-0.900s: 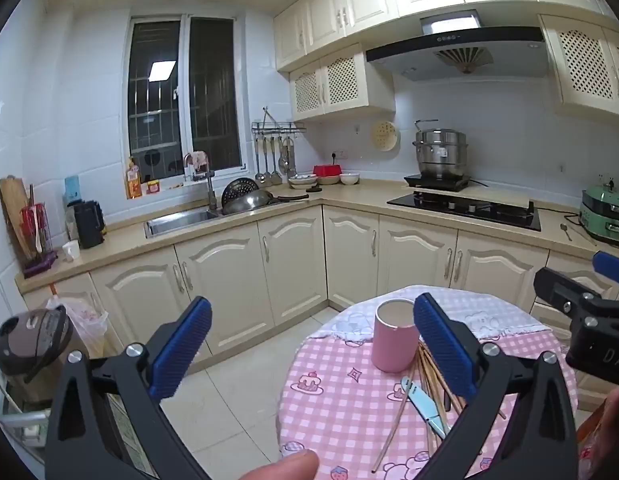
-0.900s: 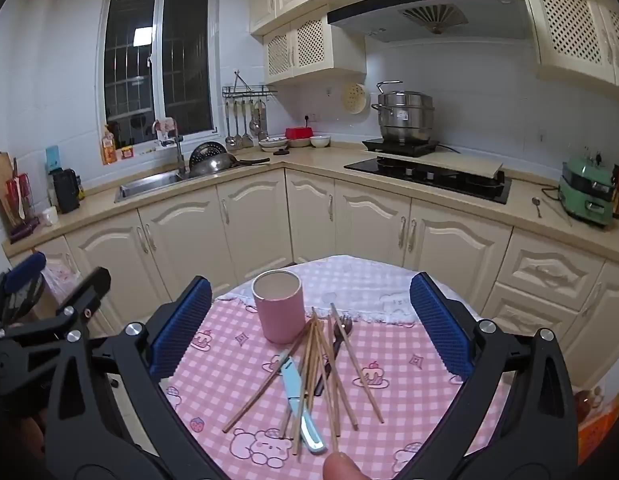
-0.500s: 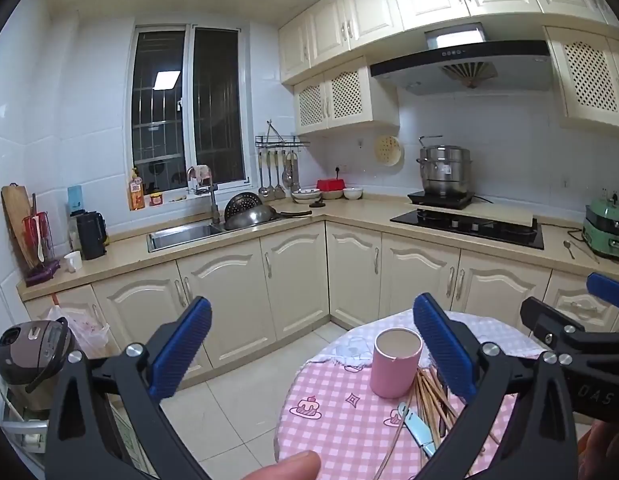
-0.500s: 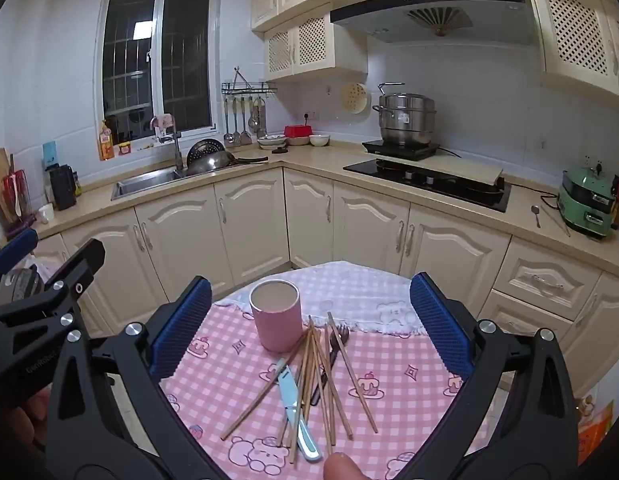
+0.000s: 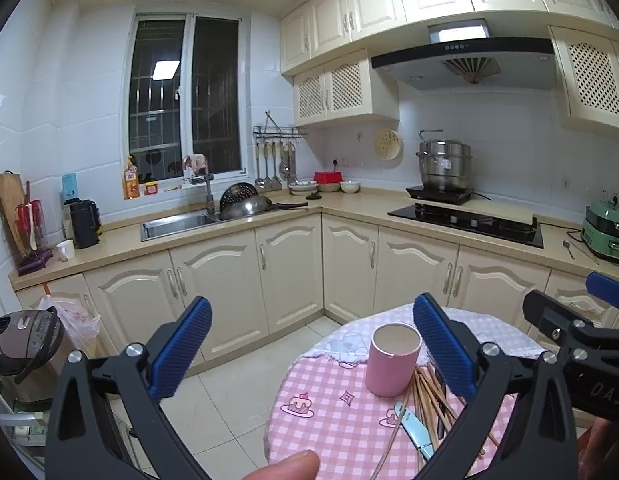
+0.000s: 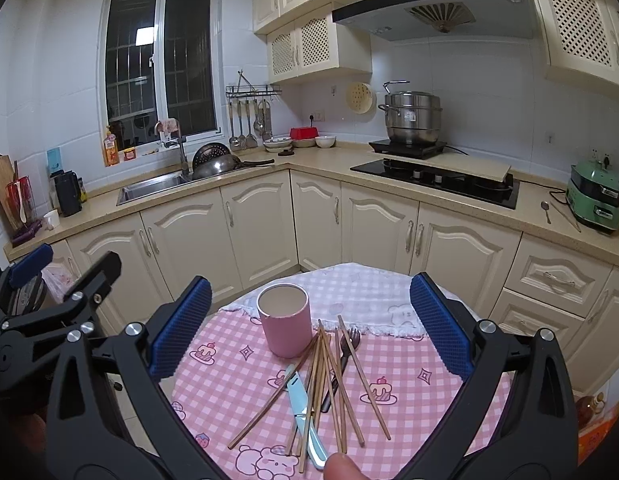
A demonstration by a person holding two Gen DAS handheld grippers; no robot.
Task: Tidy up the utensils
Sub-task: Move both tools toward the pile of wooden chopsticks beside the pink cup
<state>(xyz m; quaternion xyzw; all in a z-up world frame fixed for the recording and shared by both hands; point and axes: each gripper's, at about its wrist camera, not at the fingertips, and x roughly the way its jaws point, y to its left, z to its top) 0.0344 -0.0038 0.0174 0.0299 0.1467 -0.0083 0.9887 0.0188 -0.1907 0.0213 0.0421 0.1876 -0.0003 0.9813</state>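
Observation:
A pink cup (image 6: 285, 326) stands empty and upright on a round table with a pink checked cloth (image 6: 229, 384). In front of it lies a loose pile of wooden chopsticks (image 6: 329, 380), a light blue knife (image 6: 303, 416) and a dark fork (image 6: 347, 344). My right gripper (image 6: 305, 320) is open and empty above the table, the cup between its fingers in view. My left gripper (image 5: 309, 352) is open and empty, left of the table over the floor. The cup (image 5: 392, 360), chopsticks (image 5: 427, 396) and knife (image 5: 414, 426) show in the left wrist view.
An L-shaped kitchen counter (image 6: 317, 160) runs behind, with a sink (image 6: 153, 188), hob (image 6: 437, 180), steel pot (image 6: 411, 116) and green cooker (image 6: 595, 196). A rice cooker (image 5: 21, 344) sits low at the left. Tiled floor (image 5: 233, 396) lies left of the table.
Both grippers have risen and drawn back from the table, so the cup and utensils sit lower and smaller in view. Both stayed open and empty.

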